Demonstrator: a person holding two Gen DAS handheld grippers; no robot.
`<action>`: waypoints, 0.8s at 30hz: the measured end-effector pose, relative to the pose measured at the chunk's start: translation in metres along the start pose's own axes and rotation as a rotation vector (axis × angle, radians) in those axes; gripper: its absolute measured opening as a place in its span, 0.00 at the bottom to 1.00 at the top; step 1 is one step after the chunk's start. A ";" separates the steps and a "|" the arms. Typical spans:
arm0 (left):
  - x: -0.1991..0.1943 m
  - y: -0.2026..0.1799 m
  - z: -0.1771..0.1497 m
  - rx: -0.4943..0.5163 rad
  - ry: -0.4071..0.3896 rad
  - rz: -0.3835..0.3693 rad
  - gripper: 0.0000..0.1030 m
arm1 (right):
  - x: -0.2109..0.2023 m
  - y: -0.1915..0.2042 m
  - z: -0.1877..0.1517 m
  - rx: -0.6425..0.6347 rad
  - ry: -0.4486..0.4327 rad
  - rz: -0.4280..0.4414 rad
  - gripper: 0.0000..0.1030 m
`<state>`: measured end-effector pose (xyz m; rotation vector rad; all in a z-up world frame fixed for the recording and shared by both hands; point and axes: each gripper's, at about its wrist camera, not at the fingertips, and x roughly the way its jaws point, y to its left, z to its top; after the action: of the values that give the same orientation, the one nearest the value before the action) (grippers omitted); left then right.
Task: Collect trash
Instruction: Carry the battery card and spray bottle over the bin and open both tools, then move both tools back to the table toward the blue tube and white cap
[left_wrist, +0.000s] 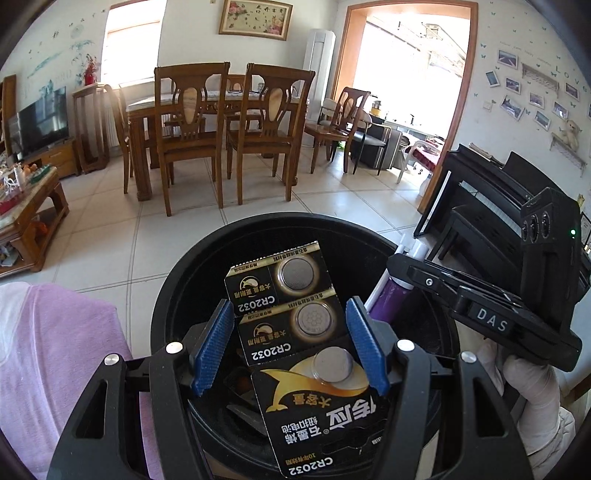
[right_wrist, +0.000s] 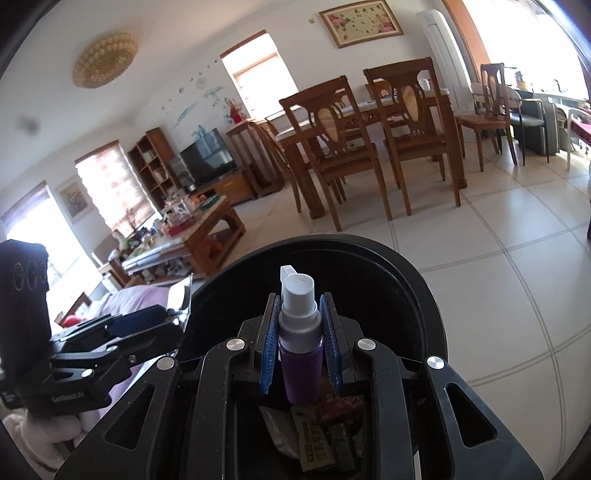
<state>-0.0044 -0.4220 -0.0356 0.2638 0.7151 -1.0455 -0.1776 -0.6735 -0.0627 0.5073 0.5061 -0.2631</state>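
Observation:
My left gripper (left_wrist: 290, 343) is shut on a black and gold card of CR2032 button batteries (left_wrist: 295, 332), held flat over the open black trash bin (left_wrist: 258, 229). My right gripper (right_wrist: 300, 332) is shut on a purple spray bottle (right_wrist: 300, 354) with a grey pump cap, held upright over the same bin (right_wrist: 369, 251). The bottle (left_wrist: 384, 299) and the right gripper body (left_wrist: 498, 306) also show at the right in the left wrist view. Several wrappers (right_wrist: 314, 435) lie in the bin's bottom.
A purple cloth (left_wrist: 55, 350) lies left of the bin. A tiled floor (left_wrist: 110, 240) stretches to a wooden dining table with chairs (left_wrist: 221, 129). A cluttered coffee table (right_wrist: 192, 229) stands at left, a black piano (left_wrist: 480, 206) at right.

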 end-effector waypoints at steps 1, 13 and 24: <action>0.002 -0.003 0.001 -0.001 0.001 0.000 0.61 | 0.002 -0.002 0.000 0.003 0.003 0.001 0.22; 0.005 -0.010 0.003 0.022 0.004 0.024 0.73 | 0.010 -0.002 -0.002 0.029 0.006 0.019 0.45; -0.024 -0.003 -0.004 0.032 -0.020 0.068 0.88 | 0.004 0.017 -0.003 0.035 -0.014 0.010 0.78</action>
<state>-0.0158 -0.4044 -0.0231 0.3029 0.6679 -0.9943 -0.1692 -0.6579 -0.0604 0.5416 0.4863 -0.2661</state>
